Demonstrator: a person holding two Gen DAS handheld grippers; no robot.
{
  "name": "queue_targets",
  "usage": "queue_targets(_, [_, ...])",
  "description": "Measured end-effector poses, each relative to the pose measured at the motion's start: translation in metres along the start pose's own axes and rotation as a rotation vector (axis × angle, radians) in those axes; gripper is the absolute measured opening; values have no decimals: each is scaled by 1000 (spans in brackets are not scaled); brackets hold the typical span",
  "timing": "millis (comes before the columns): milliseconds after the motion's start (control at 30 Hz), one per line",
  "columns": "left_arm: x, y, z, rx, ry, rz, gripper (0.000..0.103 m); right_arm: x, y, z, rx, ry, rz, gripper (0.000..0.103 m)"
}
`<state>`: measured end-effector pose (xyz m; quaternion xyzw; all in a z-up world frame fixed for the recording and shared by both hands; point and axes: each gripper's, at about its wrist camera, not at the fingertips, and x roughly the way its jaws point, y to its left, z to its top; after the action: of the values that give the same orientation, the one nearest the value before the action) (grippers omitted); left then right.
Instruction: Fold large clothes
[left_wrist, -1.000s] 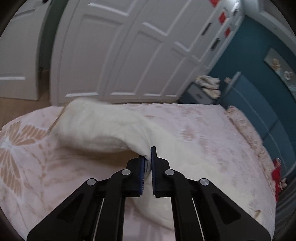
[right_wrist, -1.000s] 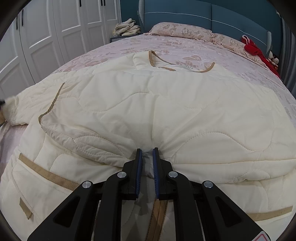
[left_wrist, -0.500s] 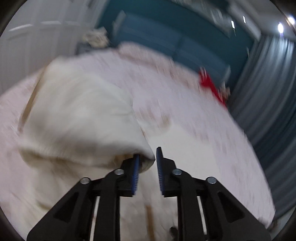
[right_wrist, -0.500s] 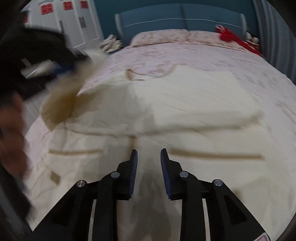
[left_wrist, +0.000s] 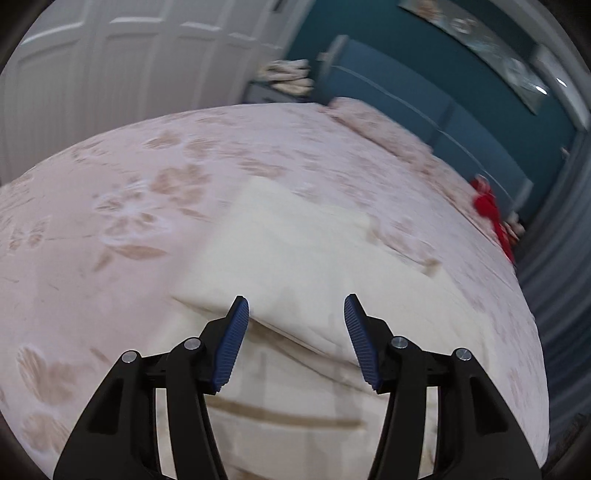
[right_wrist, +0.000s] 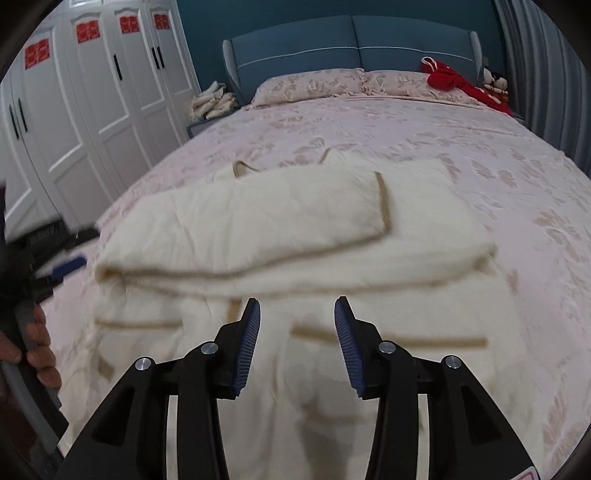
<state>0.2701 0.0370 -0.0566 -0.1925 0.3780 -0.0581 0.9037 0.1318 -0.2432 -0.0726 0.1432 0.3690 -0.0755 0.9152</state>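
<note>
At the far left of the right wrist view stands a row of white panelled wardrobe doors (right_wrist: 92, 110) with red square stickers. Below them, at the frame edge, a person's hand (right_wrist: 40, 354) holds the handle of the left claw (right_wrist: 66, 267), which is blurred there. In its own view the left claw (left_wrist: 295, 314) is wide, with nothing between its blue ribbed pads (left_wrist: 231, 347), and it hangs just above the garment. The cream quilted jacket with tan trim (right_wrist: 280, 236) lies in the middle of the bed with the pink flowered cover (right_wrist: 480, 147), and one sleeve is laid across its body. The right claw (right_wrist: 297, 314) is also wide and holds nothing, near the jacket hem. At the far right, a red cloth item (right_wrist: 458, 83) lies on the pillows before the blue padded headboard (right_wrist: 354, 44).
</note>
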Motion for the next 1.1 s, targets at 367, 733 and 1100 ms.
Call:
queue_targets(367, [36, 95, -9, -455, 141, -163, 51, 45, -57, 40, 244, 1, -112, 42])
queue_targets(733, [58, 126, -14, -762, 178, -296, 48, 72, -56, 37, 283, 33, -52, 48])
queue_targets(1100, [23, 94, 14, -524, 58, -261, 8, 46, -54, 75, 298, -107, -20, 3])
